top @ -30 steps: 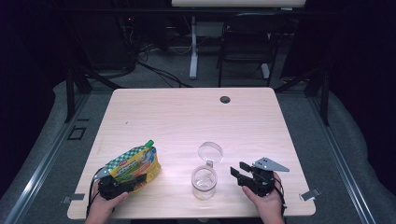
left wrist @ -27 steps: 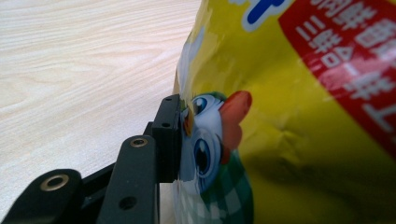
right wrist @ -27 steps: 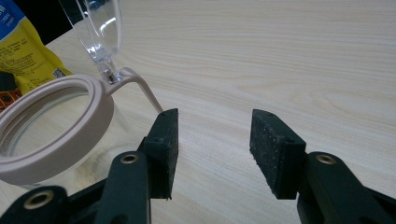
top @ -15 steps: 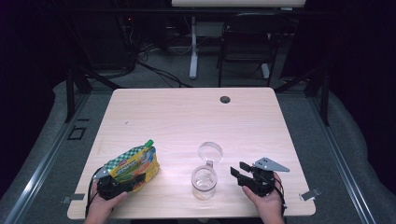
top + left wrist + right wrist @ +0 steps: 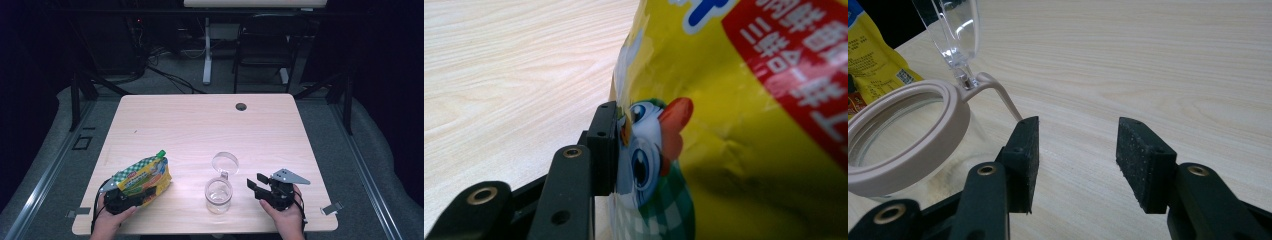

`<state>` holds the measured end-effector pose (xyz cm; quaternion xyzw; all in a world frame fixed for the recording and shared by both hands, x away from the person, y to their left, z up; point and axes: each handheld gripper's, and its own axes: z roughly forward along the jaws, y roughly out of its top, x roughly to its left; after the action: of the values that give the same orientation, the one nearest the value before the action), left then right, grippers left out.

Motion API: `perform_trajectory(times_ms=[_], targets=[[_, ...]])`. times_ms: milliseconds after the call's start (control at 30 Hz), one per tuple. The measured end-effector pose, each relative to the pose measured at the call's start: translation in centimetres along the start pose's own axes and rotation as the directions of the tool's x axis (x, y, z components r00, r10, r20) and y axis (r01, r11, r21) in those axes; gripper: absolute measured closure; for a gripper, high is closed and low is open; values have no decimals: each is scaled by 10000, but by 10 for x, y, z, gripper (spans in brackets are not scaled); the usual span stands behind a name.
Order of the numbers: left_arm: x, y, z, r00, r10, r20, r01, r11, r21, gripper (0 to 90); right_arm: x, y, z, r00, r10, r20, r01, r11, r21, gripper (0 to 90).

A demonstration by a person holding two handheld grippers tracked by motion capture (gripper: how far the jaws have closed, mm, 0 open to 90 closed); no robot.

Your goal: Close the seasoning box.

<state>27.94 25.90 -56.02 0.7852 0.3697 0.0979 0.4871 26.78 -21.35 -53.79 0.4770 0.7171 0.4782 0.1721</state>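
Table (image 5: 200,125): a pale wood-grain top was seen from the high view, with a small dark round grommet (image 5: 241,106) set near its far edge

Pouch (image 5: 142,177): a yellow snack pouch with a green-and-white checked band and a green corner was recorded lying on the near left part of the table; in the left gripper view a red panel with white characters and a cartoon face were noted on it

Left hand-held gripper (image 5: 121,199): it was held in the person's left hand (image 5: 111,220) at the near left edge of the table; its jaws were pinched on the near edge of the pouch, one black pad being pressed flat against the printed film in the left gripper view, while the other jaw was hidden behind the pouch

Jar (image 5: 218,195): a clear jar with a beige rim was observed standing upright on the table, between the two hand-held grippers and nearer the right one; its clear round lid (image 5: 225,162) was swung open on a beige hinge arm and stood on the far side

Right hand-held gripper (image 5: 255,186): it was held in the person's right hand (image 5: 286,220) just right of the jar, grey plate on top; its jaws were spread apart with bare table between the pads, and nothing was gripped

Jar to right hand-held gripper: in the right gripper view the jar rim was seen beside the left jaw, apart from it
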Motion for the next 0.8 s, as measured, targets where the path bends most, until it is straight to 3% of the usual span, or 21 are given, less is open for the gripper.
perform_trajectory(times_ms=[500, 800], targets=[[-15, 7, 2, 9991, 410, 121, -410, 9992, 29, 605, 4, 0, -2, 9997, -252, -44, 252, 9997, -57, 514], [-23, 11, 4, 9974, 690, 212, -695, 9973, 217, 605, 13, 3, -5, 9968, -791, -85, 787, 9962, -370, 508]])
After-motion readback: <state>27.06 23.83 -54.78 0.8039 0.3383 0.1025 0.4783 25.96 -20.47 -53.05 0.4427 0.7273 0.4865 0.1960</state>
